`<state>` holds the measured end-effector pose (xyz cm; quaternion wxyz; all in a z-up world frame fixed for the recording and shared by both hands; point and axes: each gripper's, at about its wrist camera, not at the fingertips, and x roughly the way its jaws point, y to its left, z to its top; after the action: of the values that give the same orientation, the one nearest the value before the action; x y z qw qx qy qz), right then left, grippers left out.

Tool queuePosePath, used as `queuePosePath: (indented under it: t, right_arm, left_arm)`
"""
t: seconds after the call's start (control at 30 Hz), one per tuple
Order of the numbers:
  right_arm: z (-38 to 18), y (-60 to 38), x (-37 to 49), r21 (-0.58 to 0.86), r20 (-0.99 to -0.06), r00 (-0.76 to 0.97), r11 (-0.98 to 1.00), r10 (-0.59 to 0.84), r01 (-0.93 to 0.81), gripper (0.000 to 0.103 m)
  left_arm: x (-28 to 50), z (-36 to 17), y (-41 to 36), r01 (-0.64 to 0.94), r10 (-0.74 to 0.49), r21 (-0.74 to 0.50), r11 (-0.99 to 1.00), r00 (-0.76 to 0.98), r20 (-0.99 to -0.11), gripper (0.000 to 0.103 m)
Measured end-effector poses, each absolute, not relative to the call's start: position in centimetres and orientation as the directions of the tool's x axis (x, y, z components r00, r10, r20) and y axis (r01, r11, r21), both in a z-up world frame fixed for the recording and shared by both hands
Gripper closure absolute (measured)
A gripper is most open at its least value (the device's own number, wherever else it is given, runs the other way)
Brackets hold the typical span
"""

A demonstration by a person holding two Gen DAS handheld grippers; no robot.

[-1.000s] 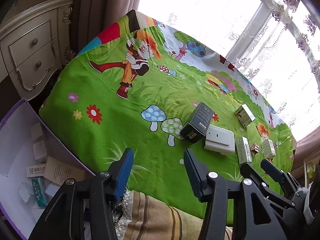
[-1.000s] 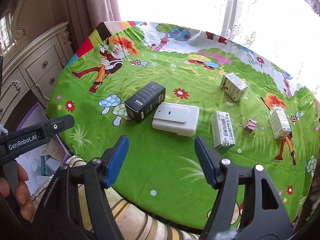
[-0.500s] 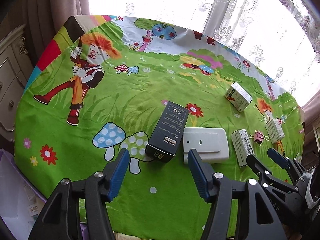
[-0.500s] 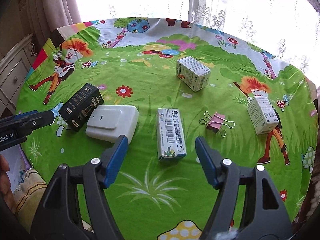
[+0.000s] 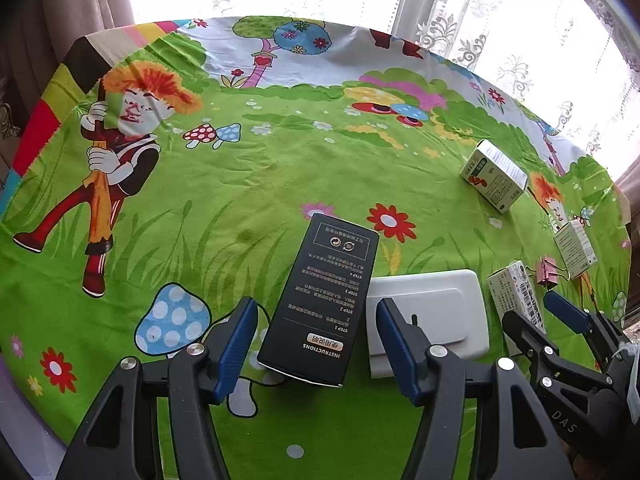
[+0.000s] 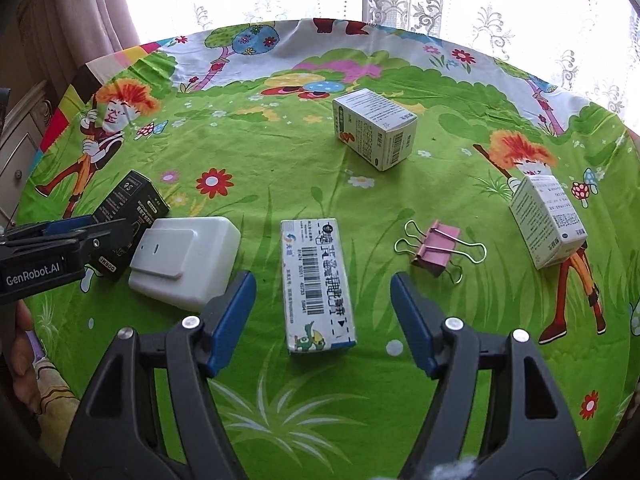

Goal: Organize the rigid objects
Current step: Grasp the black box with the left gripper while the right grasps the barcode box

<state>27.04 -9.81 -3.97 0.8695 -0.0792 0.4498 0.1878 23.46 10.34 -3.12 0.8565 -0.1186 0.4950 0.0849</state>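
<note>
A black instruction box (image 5: 324,300) lies on the cartoon tablecloth (image 5: 240,184). My left gripper (image 5: 314,340) is open, its blue pads either side of the box's near end. A white plastic case (image 5: 436,312) touches the box's right side. My right gripper (image 6: 322,314) is open around the near end of a long white barcode box (image 6: 316,284). In the right wrist view the black box (image 6: 128,208) and white case (image 6: 184,262) lie at left, partly behind the left gripper (image 6: 72,240).
A green-and-white carton (image 6: 374,132) stands at the back, another white carton (image 6: 548,222) at right, and a pink binder clip (image 6: 436,248) between them. Curtains and a bright window lie behind the round table. A dresser (image 6: 16,148) is at far left.
Both grippers moved forward and lower over the table. The left now straddles the black box; the right now straddles the barcode box. The purple bin left the left view.
</note>
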Motion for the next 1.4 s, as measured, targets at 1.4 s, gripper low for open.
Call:
queuePosePath:
  t: [1.4]
  right_arm:
    - [-0.5, -9.4, 22.0, 0.02, -0.781, 0.559, 0.905, 0.28, -0.425, 0.066]
  left_arm:
    - [15.3, 0.7, 10.3, -0.306, -0.019, -0.248, 0.919, 0.595, -0.804, 0.063]
